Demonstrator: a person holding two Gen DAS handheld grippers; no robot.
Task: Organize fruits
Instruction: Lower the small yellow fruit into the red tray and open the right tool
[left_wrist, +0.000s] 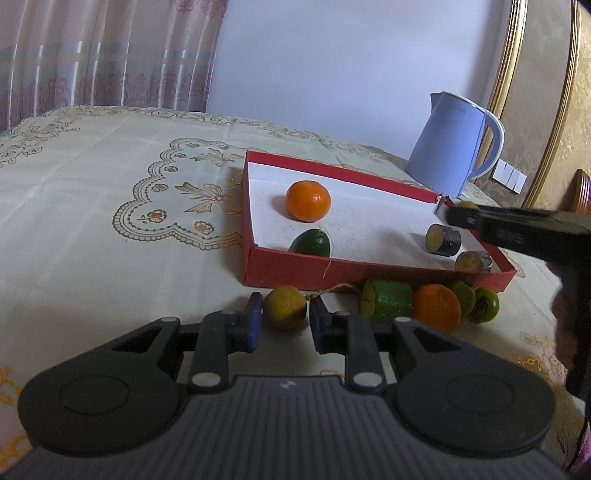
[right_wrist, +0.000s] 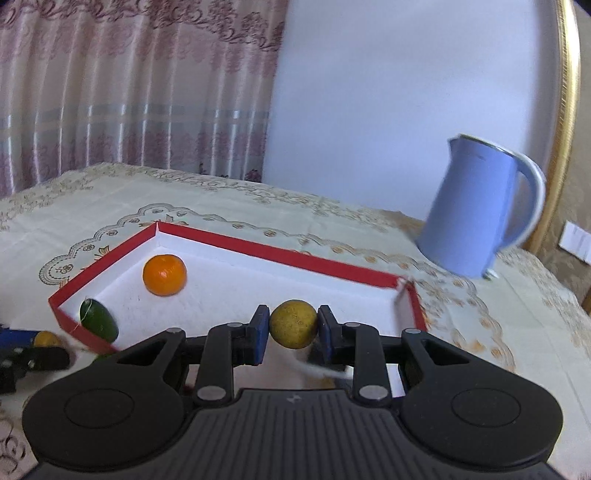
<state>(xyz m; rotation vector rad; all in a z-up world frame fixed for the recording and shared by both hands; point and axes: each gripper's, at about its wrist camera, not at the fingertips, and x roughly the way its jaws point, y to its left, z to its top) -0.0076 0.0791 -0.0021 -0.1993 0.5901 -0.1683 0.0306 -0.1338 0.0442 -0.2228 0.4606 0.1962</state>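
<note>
The left tool (left_wrist: 285, 325) is clamped on a yellow fruit (left_wrist: 285, 306) resting on the counter (left_wrist: 110, 206), just in front of the red tray (left_wrist: 295, 269); inside the tray lie an orange (left_wrist: 307, 200), a green fruit (left_wrist: 311, 243) and two dark cut pieces (left_wrist: 443, 240); the right tool (left_wrist: 448, 214) reaches over the tray's far right corner; a blue kettle (left_wrist: 450, 147) stands behind.
</note>
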